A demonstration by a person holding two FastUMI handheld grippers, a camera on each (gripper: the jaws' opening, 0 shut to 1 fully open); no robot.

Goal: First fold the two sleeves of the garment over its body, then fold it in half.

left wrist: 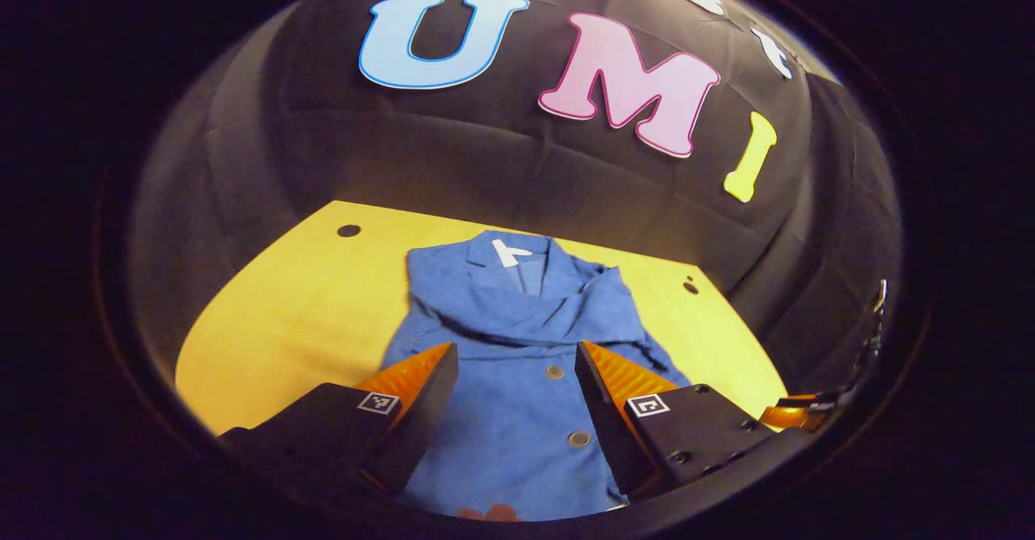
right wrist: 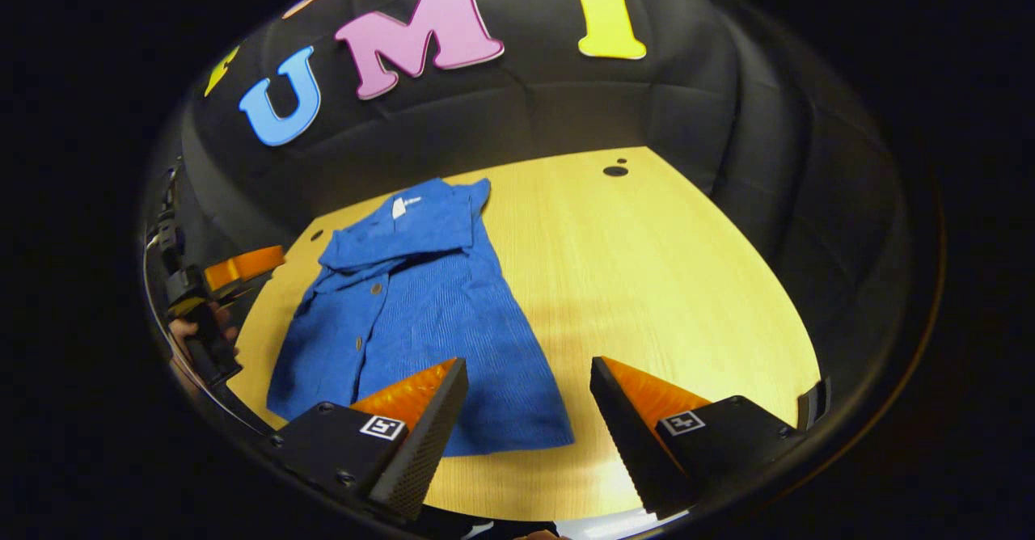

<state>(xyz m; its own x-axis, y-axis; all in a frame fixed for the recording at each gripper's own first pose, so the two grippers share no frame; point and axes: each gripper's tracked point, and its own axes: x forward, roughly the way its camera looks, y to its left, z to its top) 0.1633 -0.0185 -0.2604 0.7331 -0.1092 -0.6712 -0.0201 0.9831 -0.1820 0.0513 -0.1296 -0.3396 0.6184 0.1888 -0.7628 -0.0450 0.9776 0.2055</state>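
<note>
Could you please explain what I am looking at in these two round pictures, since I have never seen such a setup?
A person holds a two-finger tool in each hand, and a fisheye camera rides on each. The left gripper view looks past the left hand-held gripper, whose orange fingers stand open above a blue shirt. The right gripper view looks past the right hand-held gripper, also open. The shirt lies flat on a yellow wooden table, sleeves apparently already folded in. Neither tool holds anything.

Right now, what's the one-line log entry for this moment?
garment: flat on table, sleeves folded in | left hand-held gripper: open, above garment | right hand-held gripper: open, near hem | half-fold: pending
</note>
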